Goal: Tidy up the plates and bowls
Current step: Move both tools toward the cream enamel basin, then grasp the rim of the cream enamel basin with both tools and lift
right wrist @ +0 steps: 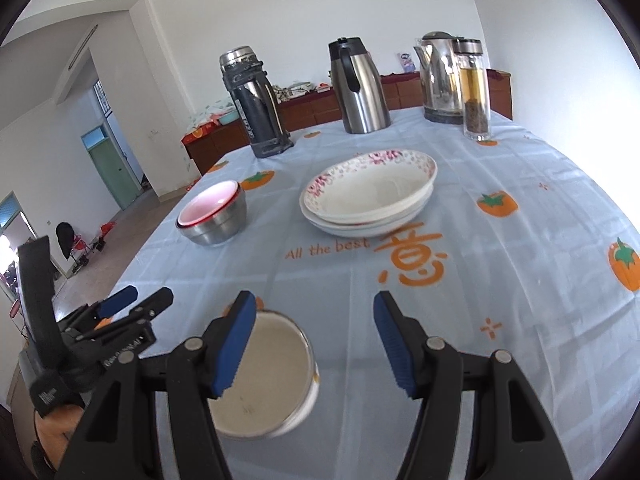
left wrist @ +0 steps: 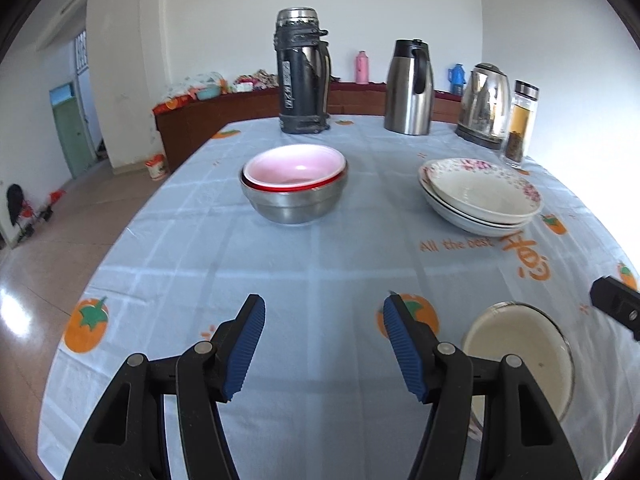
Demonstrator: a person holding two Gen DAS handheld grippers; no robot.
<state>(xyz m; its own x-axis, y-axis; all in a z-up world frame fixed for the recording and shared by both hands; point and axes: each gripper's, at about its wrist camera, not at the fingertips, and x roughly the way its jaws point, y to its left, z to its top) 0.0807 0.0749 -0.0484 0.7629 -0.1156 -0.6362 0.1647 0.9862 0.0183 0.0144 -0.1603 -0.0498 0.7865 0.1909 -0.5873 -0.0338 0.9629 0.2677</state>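
Two grippers hover over a desk (left wrist: pixel 320 264), fingers apart and holding nothing. A loose white bowl (right wrist: pixel 264 376) lies at 7 o'clock under the right gripper (right wrist: pixel 314 344); the left gripper (left wrist: pixel 324 348) is beside it. Stacked bowls (left wrist: pixel 294 184) sit at 11 o'clock, stacked plates (left wrist: pixel 480 196) at 1. Best to straddle the loose bowl's rim squarely before closing.

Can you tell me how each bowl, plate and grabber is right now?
left gripper: open, empty.
right gripper: open, empty.
cream bowl: alone, upright, near the grippers.
pink bowl: nested in the steel bowl.
flowered plates: stacked.
tea bottle: capped, upright.
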